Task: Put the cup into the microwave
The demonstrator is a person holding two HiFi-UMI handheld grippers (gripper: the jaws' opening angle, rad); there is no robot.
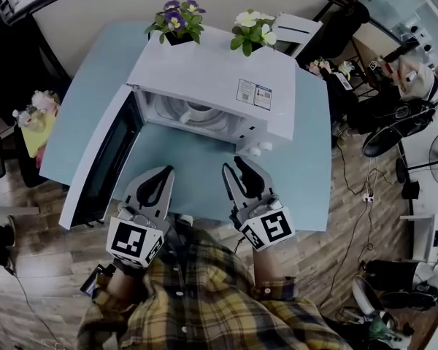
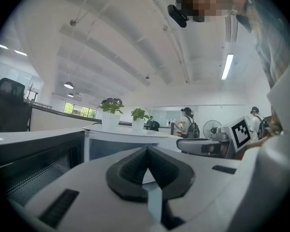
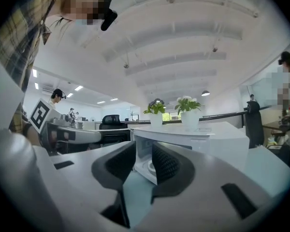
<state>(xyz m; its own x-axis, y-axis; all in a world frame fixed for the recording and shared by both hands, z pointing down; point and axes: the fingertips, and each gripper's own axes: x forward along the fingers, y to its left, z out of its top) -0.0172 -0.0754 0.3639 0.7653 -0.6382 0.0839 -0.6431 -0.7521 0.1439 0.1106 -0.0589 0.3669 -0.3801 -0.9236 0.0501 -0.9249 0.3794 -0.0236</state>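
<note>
The microwave (image 1: 204, 75) stands on the blue counter (image 1: 310, 173) with its door (image 1: 102, 166) swung wide to the left; inside the cavity sits a white round shape - it looks like the cup (image 1: 198, 111) - on the turntable; two potted plants (image 1: 177, 22) rest on top. The left hand-held gripper (image 1: 163, 172) has its jaws together at the tips, empty; the right hand-held gripper (image 1: 232, 168) holds its jaws a little apart - nothing between them; both hover over the counter before the opening.

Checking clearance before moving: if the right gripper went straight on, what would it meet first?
Probably the microwave, at its open front or just into the cavity; only table surface shows before the right gripper, though depth is unclear.
</note>
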